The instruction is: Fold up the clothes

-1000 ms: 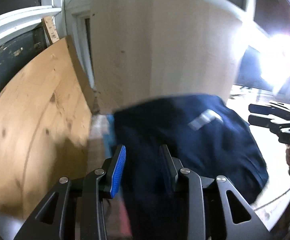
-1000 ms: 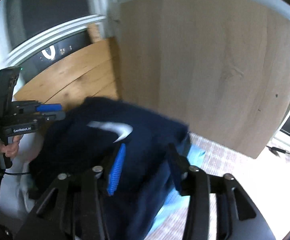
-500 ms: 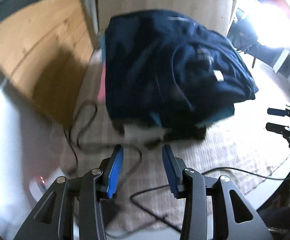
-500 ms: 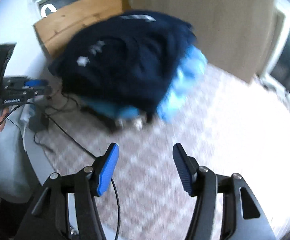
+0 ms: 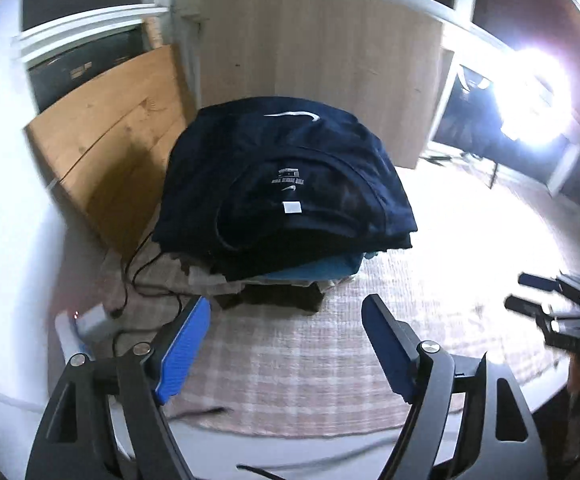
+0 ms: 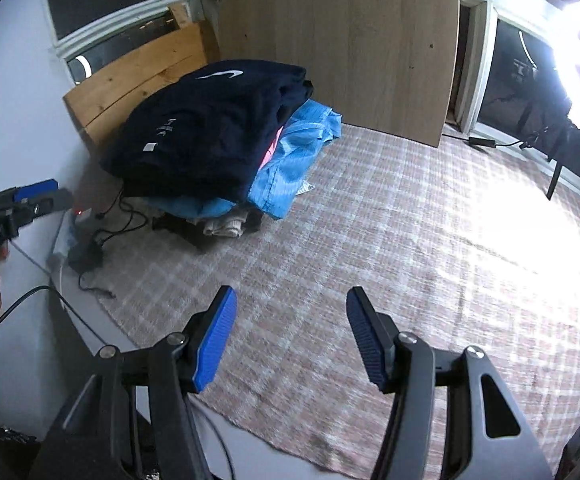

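done: navy shirt [image 5: 286, 176] folded atop your pile [image 6: 226, 160] at rug's [image 6: 369, 240] far-left corner | left gripper [image 5: 286, 340] jaws just opening, empty | right gripper [image 6: 290, 336] jaws spread, empty | left: none visible

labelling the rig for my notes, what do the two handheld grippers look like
Both match: the left gripper and right gripper have black angular frames with triangular cutouts, silver pivot screws, and ribbed blue pads on the fingers. The left gripper's side carries small white lettering, too blurred to read.

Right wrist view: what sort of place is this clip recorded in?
Probably a room in a home, worked at floor level: a pink-and-white checked woven rug covers the floor, a pile of clothes topped by a navy T-shirt sits on it, and wooden boards lean against white-framed windows.
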Available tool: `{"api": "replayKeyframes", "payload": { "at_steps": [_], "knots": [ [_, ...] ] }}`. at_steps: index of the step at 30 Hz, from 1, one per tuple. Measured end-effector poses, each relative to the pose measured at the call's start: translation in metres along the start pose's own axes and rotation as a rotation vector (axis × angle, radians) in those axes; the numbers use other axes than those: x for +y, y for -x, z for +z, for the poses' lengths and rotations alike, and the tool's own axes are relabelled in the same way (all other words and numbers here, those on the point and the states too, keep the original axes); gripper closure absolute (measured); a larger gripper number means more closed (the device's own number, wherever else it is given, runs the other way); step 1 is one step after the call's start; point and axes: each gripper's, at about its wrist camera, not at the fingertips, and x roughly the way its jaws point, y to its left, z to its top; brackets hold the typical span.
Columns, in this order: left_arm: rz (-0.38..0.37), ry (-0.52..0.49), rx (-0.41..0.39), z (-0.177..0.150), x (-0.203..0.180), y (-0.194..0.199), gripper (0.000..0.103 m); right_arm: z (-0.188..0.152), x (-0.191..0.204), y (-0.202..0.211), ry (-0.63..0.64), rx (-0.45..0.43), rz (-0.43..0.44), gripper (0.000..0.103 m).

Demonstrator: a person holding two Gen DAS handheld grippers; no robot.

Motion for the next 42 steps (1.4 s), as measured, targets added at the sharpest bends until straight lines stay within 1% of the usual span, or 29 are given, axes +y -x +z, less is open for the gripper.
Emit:
{"api": "replayKeyframes", "payload": {
  "at_steps": [4, 6, 7, 12, 16, 24, 28, 33, 36, 42],
  "knots": [
    [0.129, 0.061, 0.011, -0.009, -0.020, 0.011, 0.026, -0.017, -0.021, 0.023, 0.043, 0.009, 0.007, 0.046],
    [0.179, 0.079, 0.008, -0.017, -0.031, 0.017, 0.026, -0.026, -0.030, 0.030, 0.067, 0.007, -0.005, 0.046],
    [0.191, 0.092, 0.005, -0.022, -0.037, 0.021, 0.026, -0.031, -0.035, 0.034, 0.079, 0.006, -0.010, 0.046],
    [0.197, 0.142, -0.002, -0.041, -0.063, 0.036, 0.026, -0.051, -0.059, 0.045, 0.100, 0.006, 0.014, 0.046],
    [0.221, 0.135, 0.001, -0.050, -0.086, 0.043, 0.026, -0.064, -0.073, 0.048, 0.116, 0.015, 0.036, 0.046],
    [0.239, 0.158, -0.001, -0.067, -0.113, 0.058, 0.026, -0.076, -0.086, 0.058, 0.139, 0.003, 0.077, 0.046],
    [0.230, 0.175, -0.016, -0.073, -0.118, 0.067, 0.026, -0.081, -0.084, 0.063, 0.165, -0.007, 0.081, 0.046],
    [0.245, 0.166, -0.048, -0.079, -0.126, 0.081, 0.022, -0.088, -0.082, 0.068, 0.187, -0.014, 0.084, 0.046],
    [0.223, 0.179, -0.055, -0.081, -0.127, 0.086, 0.020, -0.091, -0.083, 0.071, 0.189, -0.017, 0.085, 0.046],
    [0.201, 0.198, -0.072, -0.085, -0.127, 0.093, 0.019, -0.094, -0.085, 0.075, 0.187, -0.024, 0.082, 0.046]
  ]
}}
